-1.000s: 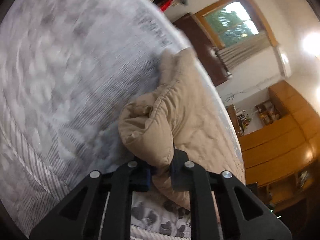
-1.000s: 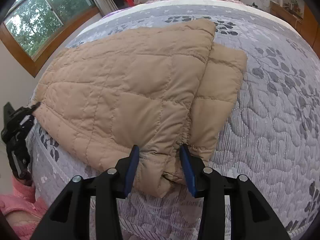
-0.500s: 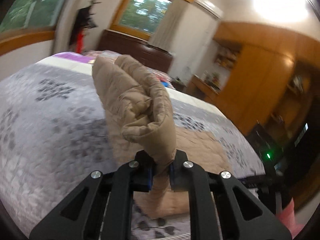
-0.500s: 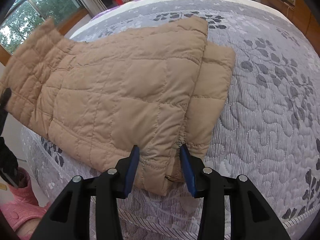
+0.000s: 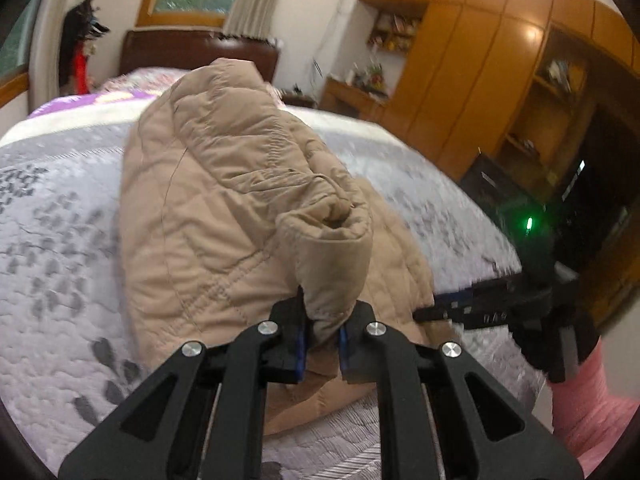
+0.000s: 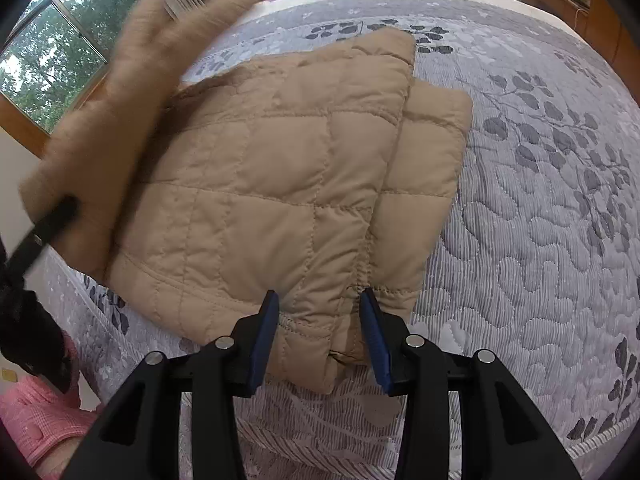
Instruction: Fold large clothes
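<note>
A tan quilted jacket (image 6: 288, 184) lies on the grey leaf-patterned bedspread (image 6: 540, 220), partly folded. My left gripper (image 5: 322, 338) is shut on a thick fold of the jacket (image 5: 240, 200) and holds that side lifted and curled over the rest. In the right wrist view this lifted part (image 6: 104, 120) is a blurred flap at the left, with the left gripper (image 6: 48, 224) under it. My right gripper (image 6: 320, 332) is open, its blue pads either side of the jacket's near hem. The right gripper also shows in the left wrist view (image 5: 500, 312).
The bed edge runs along the near side (image 6: 360, 440). A dark headboard (image 5: 192, 52), a window (image 6: 52, 68) and wooden wardrobes (image 5: 500, 80) surround the bed. The person's pink sleeve (image 6: 36, 412) is at the lower left.
My left gripper has lifted its side of the jacket up off the bed and carried it over toward the right. My right gripper has stayed open at the near hem.
</note>
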Available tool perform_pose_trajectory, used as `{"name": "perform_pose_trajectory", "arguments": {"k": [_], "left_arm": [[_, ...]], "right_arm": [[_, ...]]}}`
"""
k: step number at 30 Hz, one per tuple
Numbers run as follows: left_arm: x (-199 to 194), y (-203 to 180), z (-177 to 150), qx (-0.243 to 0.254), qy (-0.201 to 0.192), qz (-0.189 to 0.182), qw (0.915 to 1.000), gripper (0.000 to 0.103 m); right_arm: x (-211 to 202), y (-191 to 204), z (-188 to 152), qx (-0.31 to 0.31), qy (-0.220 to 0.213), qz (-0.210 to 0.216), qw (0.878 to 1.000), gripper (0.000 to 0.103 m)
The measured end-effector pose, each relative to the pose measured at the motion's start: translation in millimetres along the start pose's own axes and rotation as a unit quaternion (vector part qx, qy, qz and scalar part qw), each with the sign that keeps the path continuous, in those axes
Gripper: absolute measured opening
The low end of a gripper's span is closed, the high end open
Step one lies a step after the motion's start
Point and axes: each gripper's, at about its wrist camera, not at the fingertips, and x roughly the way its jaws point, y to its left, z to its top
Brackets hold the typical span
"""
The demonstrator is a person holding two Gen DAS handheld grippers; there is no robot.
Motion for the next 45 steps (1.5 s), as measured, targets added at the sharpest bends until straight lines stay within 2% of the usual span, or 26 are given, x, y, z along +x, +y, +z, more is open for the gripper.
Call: {"name": "perform_pose_trajectory", "arguments": {"k": [5, 10, 16, 19, 21, 23, 25, 27, 30, 31, 32, 33, 37, 41, 45], "left_arm": [[34.6, -8.6, -15.2, 0.034, 0.043, -0.003, 0.9985, 0.010], [60.2, 0.5, -22.7, 0.017, 0.072, -0.017, 0.9971, 0.010], [69.3, -7.0, -30.2, 0.027, 0.070, -0.009, 0.9971, 0.013], [65.1, -8.6, -25.5, 0.015, 0.070, -0.018, 0.9973, 0.014], [53.5, -8.2, -19.2, 0.007, 0.075, -0.030, 0.9967, 0.019], [42.4, -7.9, -15.3, -0.003, 0.074, -0.044, 0.9963, 0.026], [24.5, -3.3, -12.2, -0.024, 0.074, -0.076, 0.9941, 0.042], [6.7, -0.2, -7.9, -0.037, 0.068, -0.098, 0.9922, 0.043], [-18.9, 6.6, 3.1, -0.039, 0.039, -0.063, 0.9965, 0.046], [-24.5, 10.9, 8.6, -0.038, 0.030, -0.038, 0.9981, 0.047], [-26.5, 15.3, 13.3, -0.038, 0.022, -0.011, 0.9990, 0.047], [-26.8, 23.3, 18.2, -0.039, 0.015, 0.034, 0.9985, 0.048], [-13.9, 52.8, 29.7, -0.051, 0.026, 0.128, 0.9902, 0.048], [1.6, 78.8, 36.1, -0.076, 0.041, 0.142, 0.9861, 0.048], [9.0, 93.9, 38.9, -0.088, 0.049, 0.141, 0.9849, 0.048]], "right_arm": [[1.5, -2.1, -0.5, -0.001, 0.001, 0.000, 1.000, 0.042], [4.6, -2.8, -0.2, -0.001, 0.001, -0.001, 1.000, 0.042], [9.5, 0.8, 0.7, -0.003, 0.001, -0.004, 1.000, 0.044], [8.2, 2.7, 0.7, 0.001, 0.001, -0.003, 1.000, 0.045], [0.0, 1.0, 0.9, 0.005, -0.002, -0.005, 1.000, 0.046], [-11.0, 1.2, 1.3, 0.006, -0.013, -0.024, 1.000, 0.050], [-21.9, 0.5, 2.2, 0.004, -0.027, -0.034, 0.999, 0.051], [-35.0, 3.5, 5.1, 0.002, -0.040, -0.030, 0.999, 0.052], [-47.3, 14.3, 15.1, -0.010, -0.052, -0.025, 0.998, 0.057], [-49.9, 20.5, 19.3, -0.014, -0.055, -0.023, 0.998, 0.059], [-51.7, 27.5, 25.4, -0.017, -0.056, -0.016, 0.998, 0.066], [-52.1, 31.5, 29.1, -0.017, -0.056, -0.008, 0.998, 0.071], [-51.2, 58.0, 51.2, -0.013, -0.050, 0.038, 0.998, 0.079], [-38.6, 75.1, 81.7, -0.003, -0.024, 0.061, 0.998, 0.085], [-20.4, 82.4, 93.8, 0.012, 0.009, 0.072, 0.997, 0.085]]}}
